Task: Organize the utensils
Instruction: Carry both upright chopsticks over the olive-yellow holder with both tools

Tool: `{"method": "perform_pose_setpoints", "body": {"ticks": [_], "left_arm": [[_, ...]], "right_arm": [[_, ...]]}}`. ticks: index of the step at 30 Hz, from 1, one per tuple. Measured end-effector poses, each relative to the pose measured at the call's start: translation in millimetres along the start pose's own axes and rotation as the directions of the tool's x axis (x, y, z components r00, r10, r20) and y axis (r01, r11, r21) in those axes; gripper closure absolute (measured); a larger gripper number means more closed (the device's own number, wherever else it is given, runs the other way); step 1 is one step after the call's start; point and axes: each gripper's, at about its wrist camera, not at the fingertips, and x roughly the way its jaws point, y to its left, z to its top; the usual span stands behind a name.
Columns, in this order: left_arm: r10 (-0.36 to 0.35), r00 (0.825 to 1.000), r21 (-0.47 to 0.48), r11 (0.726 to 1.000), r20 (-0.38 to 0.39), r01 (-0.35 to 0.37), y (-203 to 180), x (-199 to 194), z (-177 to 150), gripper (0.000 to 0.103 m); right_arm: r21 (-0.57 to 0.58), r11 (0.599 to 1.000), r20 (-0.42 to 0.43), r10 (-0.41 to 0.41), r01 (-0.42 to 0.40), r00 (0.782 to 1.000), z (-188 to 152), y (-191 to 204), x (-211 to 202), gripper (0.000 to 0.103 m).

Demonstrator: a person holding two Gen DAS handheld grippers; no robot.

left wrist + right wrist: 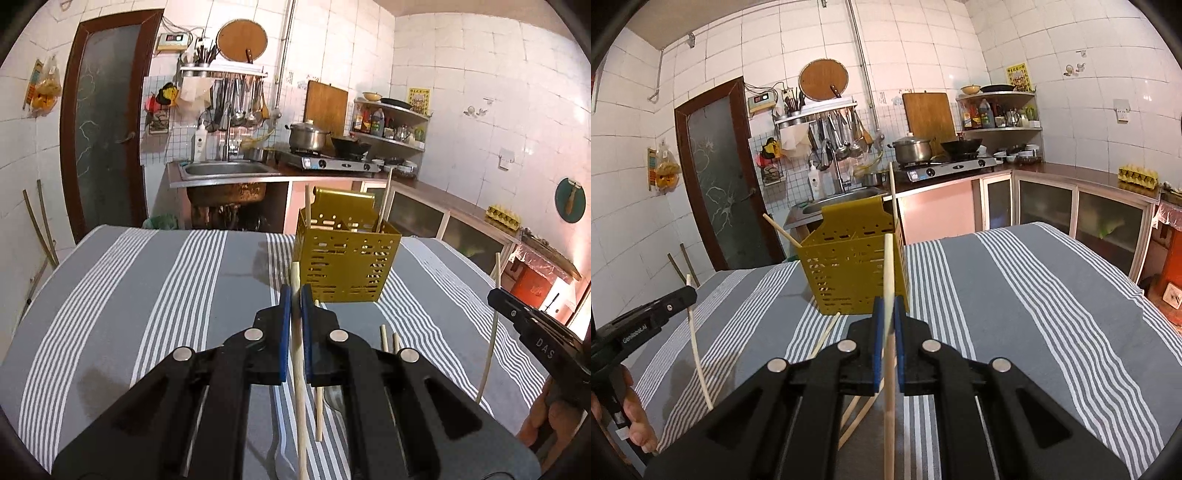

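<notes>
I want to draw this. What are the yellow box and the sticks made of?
The yellow box looks like thin metal with a matte gold coat: crisp punched slots, a folded back flap. It could be plastic. The stick in the left tool and the one in the right tool look like pale bare wood or bamboo, smooth and unpainted.

Two grippers: left gripper [294,295] and right gripper [888,306], each at lower centre of its own view. One chopstick clamped in each: left-held chopstick [298,369], right-held chopstick [888,387]. One gold holder [347,258] mid-frame, with two standing chopsticks [384,199] inside. Three loose chopsticks [318,369] at lower centre on one striped cloth [147,295].
</notes>
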Motion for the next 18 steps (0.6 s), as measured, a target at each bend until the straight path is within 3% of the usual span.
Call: {"method": "perform_pose_setpoints", "body": {"ticks": [18], "left_arm": [[-0.008,0.996,-0.017,1.000,0.086,0.010,4.8,-23.7,17.1,0.099]], "right_arm": [[-0.018,1.000,0.063,0.004,-0.003,0.998,16.7,0.8,-18.7,0.097]]}}
